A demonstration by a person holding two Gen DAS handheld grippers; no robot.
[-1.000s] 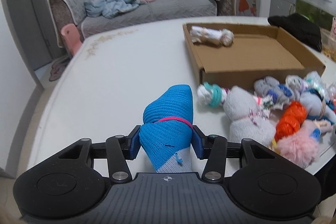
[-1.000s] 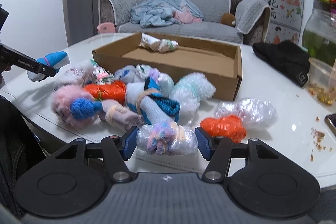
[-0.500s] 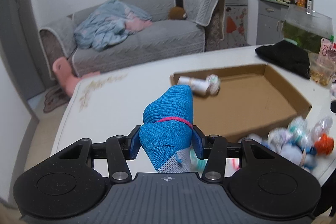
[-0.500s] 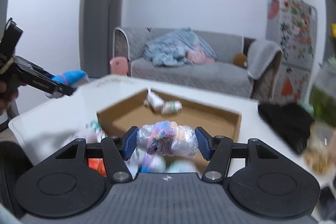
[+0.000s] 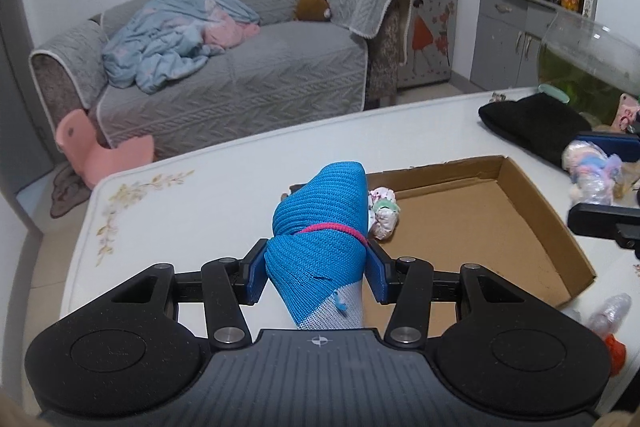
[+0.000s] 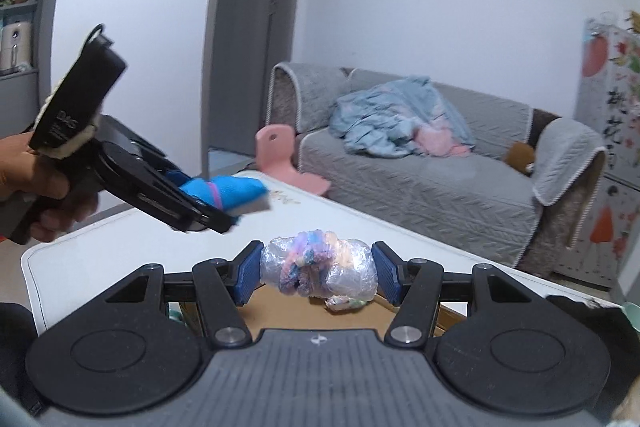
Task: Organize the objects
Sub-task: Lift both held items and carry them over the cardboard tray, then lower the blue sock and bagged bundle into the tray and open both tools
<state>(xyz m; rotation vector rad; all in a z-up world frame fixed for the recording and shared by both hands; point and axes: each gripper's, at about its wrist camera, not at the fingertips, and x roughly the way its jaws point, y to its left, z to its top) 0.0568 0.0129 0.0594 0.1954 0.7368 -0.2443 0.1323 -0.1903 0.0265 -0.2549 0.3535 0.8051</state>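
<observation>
While both grippers hang above the white table (image 5: 224, 187), each carries 1 bundle toward the shallow cardboard box (image 5: 532, 195). The left gripper (image 5: 316, 267) pinches a rolled blue sock (image 5: 320, 223) across its middle, just below the pink elastic band (image 5: 328, 227) that ties it; the pads dent the knit, so the roll is judged soft, light and unlikely to slip. The right gripper (image 6: 318, 273) clamps a plastic-wrapped pastel sock bundle (image 6: 318, 269) end to end (its film looks slick, so a firm squeeze at the thick centre seems wiser than a hold on loose wrap). 1 small pale bundle (image 5: 382, 213) already lies inside the box, near its far left corner. A black cloth (image 5: 532, 123) rests beyond the box, apart from it.
</observation>
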